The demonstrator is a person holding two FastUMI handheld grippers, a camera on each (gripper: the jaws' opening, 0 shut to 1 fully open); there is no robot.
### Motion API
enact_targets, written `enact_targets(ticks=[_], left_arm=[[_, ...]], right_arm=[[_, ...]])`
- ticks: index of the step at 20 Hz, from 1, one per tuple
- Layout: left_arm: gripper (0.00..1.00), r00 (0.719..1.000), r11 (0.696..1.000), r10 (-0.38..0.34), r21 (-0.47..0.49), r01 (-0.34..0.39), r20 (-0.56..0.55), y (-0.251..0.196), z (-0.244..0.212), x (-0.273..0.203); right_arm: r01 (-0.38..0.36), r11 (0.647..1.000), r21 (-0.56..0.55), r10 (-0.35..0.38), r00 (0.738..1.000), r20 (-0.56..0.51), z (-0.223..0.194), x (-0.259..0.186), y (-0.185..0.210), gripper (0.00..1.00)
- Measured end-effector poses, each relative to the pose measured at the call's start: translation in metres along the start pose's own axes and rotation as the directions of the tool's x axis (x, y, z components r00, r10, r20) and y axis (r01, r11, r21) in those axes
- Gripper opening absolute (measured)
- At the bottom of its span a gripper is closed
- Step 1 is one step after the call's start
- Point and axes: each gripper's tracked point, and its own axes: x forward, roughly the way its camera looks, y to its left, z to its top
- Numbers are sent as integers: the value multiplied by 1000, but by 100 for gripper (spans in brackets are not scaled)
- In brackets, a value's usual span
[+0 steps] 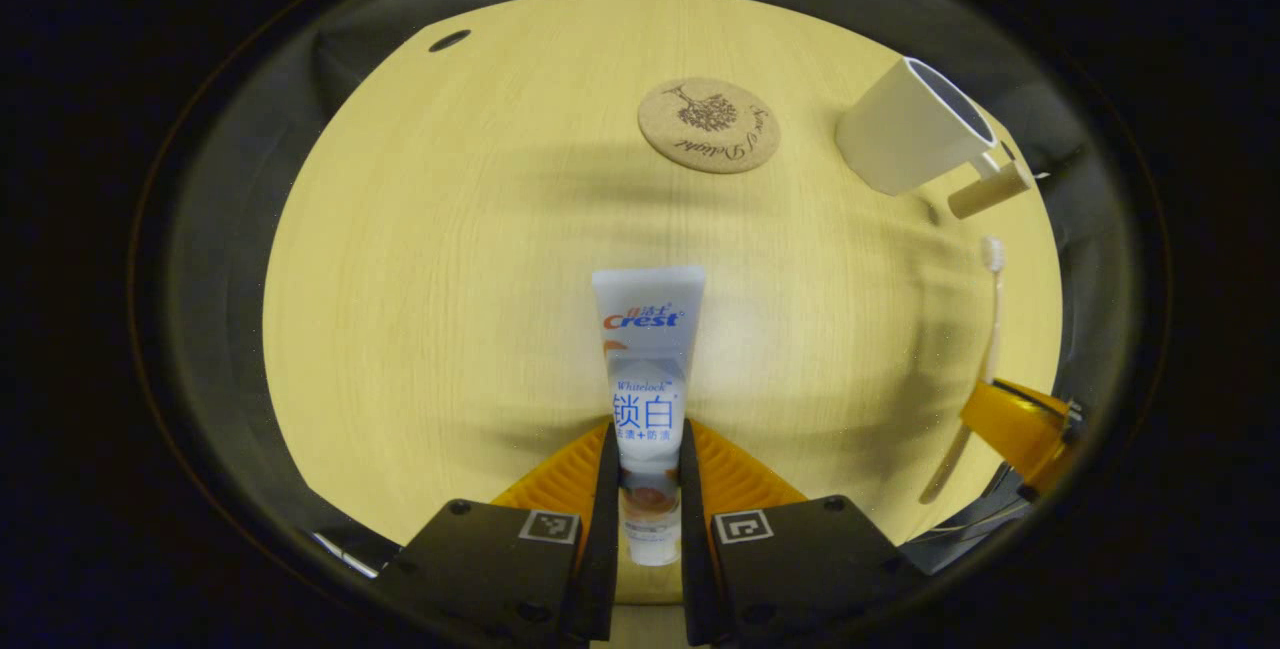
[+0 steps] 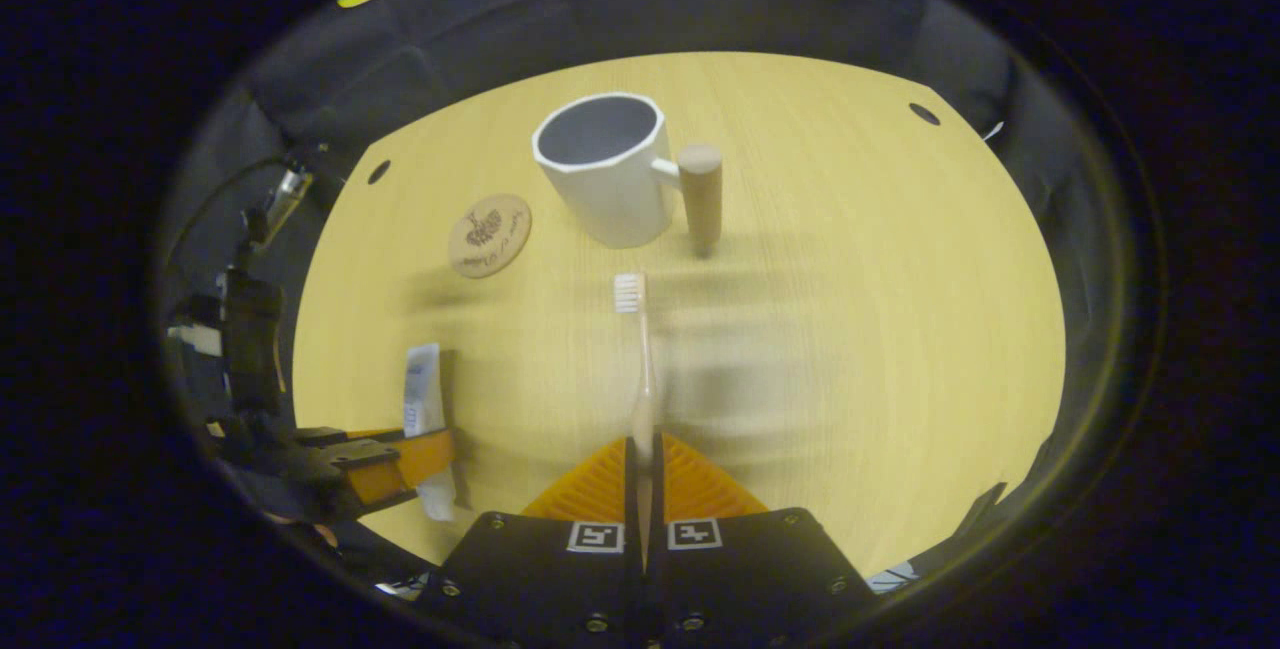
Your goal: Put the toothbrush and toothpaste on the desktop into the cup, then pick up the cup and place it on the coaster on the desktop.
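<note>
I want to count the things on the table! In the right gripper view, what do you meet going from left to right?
Toothpaste tube held by the left gripper → cork coaster → white cup → its wooden handle. The toothbrush lies below the cup, so I leave it out.

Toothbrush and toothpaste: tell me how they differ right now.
The toothbrush is a thin, pale stick with a small bristle head; the toothpaste is a broad, flat printed tube. The toothbrush sits between the fingers of the right gripper; the toothpaste sits between those of the left gripper. The right gripper's jaws are nearly closed on the slim handle; the left gripper's stand wider around the tube. Both point away from their grippers, and neither is in the cup.
</note>
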Motion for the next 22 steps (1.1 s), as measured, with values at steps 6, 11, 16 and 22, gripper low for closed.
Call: enact_targets(ticks=[6, 11, 16, 22], left_arm=[[35, 1000, 1000, -13, 1, 13, 21, -12, 5, -6], [35, 999, 1000, -30, -2, 30, 27, -14, 1, -15], [35, 999, 999, -32, -9, 32, 28, -10, -3, -20], [35, 999, 999, -24, -27, 25, 32, 1, 2, -44]], right_arm=[[-75, 997, 31, 68, 979, 193, 87, -39, 18, 1], [-85, 996, 24, 74, 954, 289, 159, -41, 25, 1], [-88, 996, 22, 72, 912, 404, 236, -30, 33, 1], [-73, 997, -23, 75, 887, 455, 253, 8, 34, 1]])
